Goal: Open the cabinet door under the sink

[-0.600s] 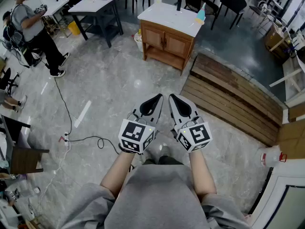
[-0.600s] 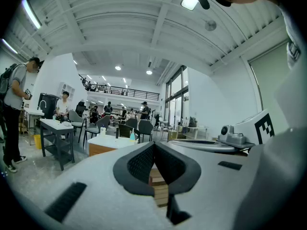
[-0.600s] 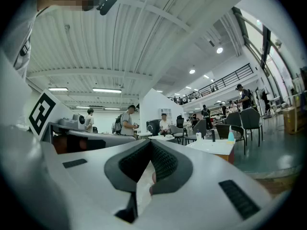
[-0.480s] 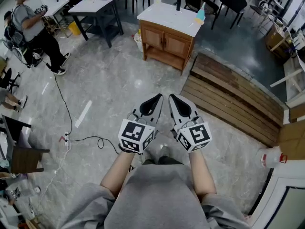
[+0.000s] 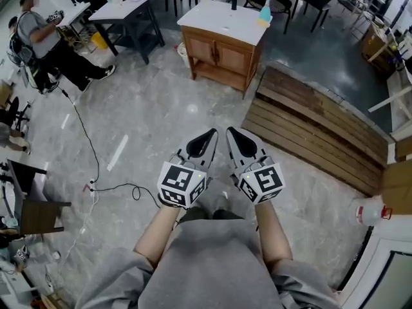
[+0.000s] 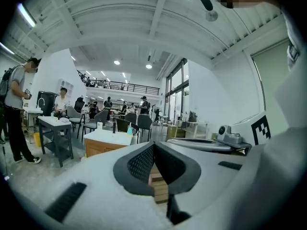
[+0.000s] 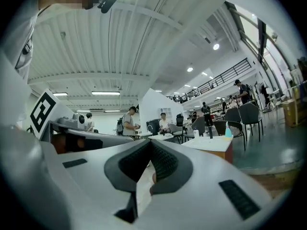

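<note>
your left gripper (image 5: 207, 136) and right gripper (image 5: 233, 134) are pressed together, empty; cabinet door (image 5: 235, 60) (stiff wood, likely light) swings easily; hold its inner edge

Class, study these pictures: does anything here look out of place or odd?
Yes: the sink cabinet stands free on the open floor, against no wall, and a loose black cable trails across that floor.

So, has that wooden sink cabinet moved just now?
No. The sink cabinet sits slightly higher in the head view, but the plank platform beside it shifted equally, so only the camera moved.
</note>
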`<state>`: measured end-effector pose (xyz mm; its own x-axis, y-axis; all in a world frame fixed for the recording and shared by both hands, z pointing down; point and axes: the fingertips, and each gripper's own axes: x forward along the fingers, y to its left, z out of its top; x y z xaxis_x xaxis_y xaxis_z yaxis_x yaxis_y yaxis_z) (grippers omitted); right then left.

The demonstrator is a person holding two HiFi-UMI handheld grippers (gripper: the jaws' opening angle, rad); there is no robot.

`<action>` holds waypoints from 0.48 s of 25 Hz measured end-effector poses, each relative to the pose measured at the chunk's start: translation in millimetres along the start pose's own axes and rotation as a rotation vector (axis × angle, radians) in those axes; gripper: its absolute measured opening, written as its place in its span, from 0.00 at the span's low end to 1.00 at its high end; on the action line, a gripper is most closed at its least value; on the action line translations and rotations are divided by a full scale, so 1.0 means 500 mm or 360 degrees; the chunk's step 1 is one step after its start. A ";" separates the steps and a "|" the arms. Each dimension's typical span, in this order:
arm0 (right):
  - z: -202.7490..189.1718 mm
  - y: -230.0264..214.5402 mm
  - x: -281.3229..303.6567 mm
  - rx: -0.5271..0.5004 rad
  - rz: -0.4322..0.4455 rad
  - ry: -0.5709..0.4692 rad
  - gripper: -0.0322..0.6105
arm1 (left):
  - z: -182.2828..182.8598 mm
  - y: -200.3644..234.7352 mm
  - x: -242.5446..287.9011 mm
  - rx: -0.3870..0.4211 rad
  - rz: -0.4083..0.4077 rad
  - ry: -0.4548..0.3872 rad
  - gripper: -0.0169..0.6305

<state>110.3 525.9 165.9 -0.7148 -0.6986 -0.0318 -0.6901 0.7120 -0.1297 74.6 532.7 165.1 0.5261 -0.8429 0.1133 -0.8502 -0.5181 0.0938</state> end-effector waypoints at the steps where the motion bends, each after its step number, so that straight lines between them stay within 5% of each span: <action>1: -0.003 -0.005 0.000 0.0013 0.0001 -0.0001 0.06 | -0.004 -0.003 0.005 0.0005 -0.0003 0.0010 0.04; 12: -0.043 -0.058 0.075 0.0057 0.0006 0.0047 0.06 | -0.028 0.076 0.074 -0.0047 0.0026 0.0045 0.04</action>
<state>101.2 480.4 189.8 -0.7206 -0.6933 -0.0030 -0.6834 0.7111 -0.1651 62.2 484.1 186.5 0.5128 -0.8465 0.1432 -0.8580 -0.4993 0.1209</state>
